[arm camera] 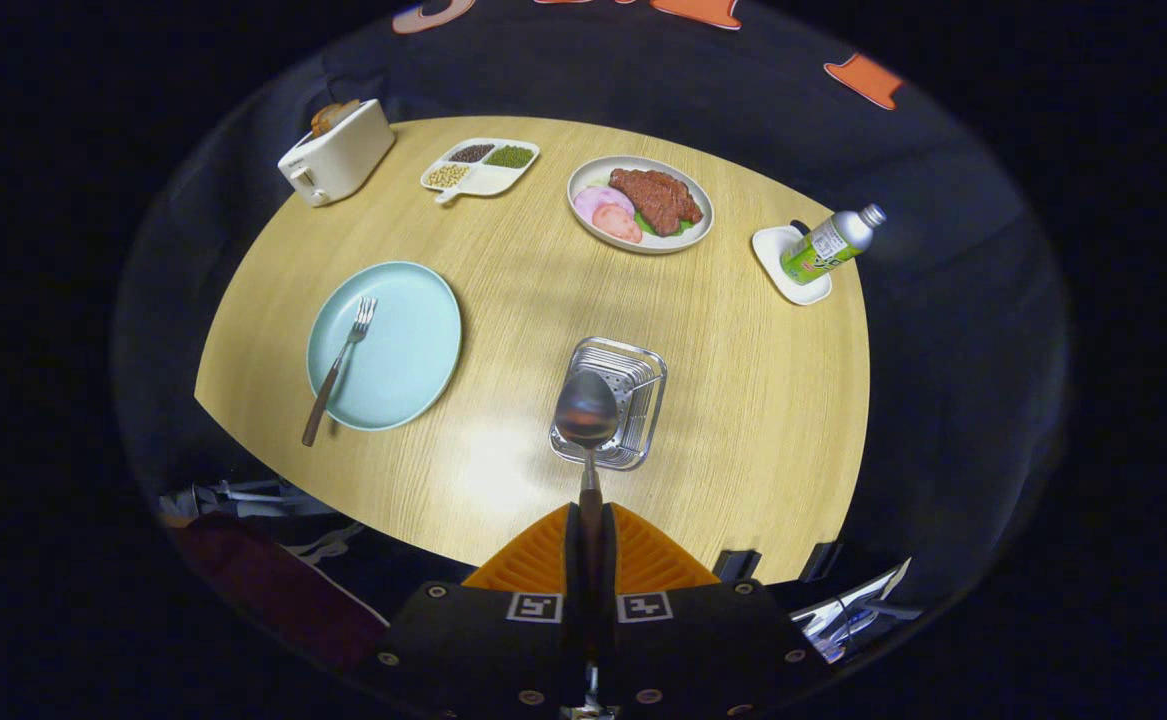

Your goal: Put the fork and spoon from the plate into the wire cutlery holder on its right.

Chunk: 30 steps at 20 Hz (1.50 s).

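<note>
My gripper (590, 520) is shut on the brown handle of the spoon (586, 410), which sticks out ahead of the fingers with its steel bowl hanging over the near end of the wire cutlery holder (633, 375). The holder stands on the wooden table just beyond my fingers. To its left lies the light blue plate (398, 345). The fork (338, 370) rests on the plate's left side, tines pointing away and its brown handle reaching past the plate's near rim.
A white toaster (335, 152) stands at the far left of the round table (503, 270), beside a divided dish of beans (480, 167). A plate of meat (640, 203) is beyond the holder. A bottle (831, 243) leans on a small white dish at the right.
</note>
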Tool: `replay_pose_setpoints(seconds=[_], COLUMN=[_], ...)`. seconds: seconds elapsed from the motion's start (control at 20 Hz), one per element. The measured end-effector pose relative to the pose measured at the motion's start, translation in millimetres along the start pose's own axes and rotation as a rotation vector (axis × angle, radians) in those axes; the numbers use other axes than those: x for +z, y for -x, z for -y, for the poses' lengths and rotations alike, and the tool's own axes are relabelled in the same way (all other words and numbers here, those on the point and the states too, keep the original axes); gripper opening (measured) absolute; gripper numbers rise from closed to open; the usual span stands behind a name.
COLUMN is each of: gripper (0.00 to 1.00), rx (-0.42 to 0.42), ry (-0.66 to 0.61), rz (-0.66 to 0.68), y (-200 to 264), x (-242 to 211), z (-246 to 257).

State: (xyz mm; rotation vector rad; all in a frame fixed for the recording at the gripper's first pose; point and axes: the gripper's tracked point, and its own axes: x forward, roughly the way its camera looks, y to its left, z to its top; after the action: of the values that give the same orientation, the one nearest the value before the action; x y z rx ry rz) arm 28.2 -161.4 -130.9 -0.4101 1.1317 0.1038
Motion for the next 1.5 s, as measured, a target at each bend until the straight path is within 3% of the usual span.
replay_pose_setpoints(seconds=[0.65, 1.15, 1.5], gripper=[0.05, 0.07, 0.18], rx=[0.012, 0.032, 0.027], ry=[0.079, 0.067, -0.005], rz=[-0.193, -0.18, -0.106], y=[-60.0, -77.0, -63.6], x=[18.3, 23.6, 33.4], z=[12.3, 9.7, 11.2])
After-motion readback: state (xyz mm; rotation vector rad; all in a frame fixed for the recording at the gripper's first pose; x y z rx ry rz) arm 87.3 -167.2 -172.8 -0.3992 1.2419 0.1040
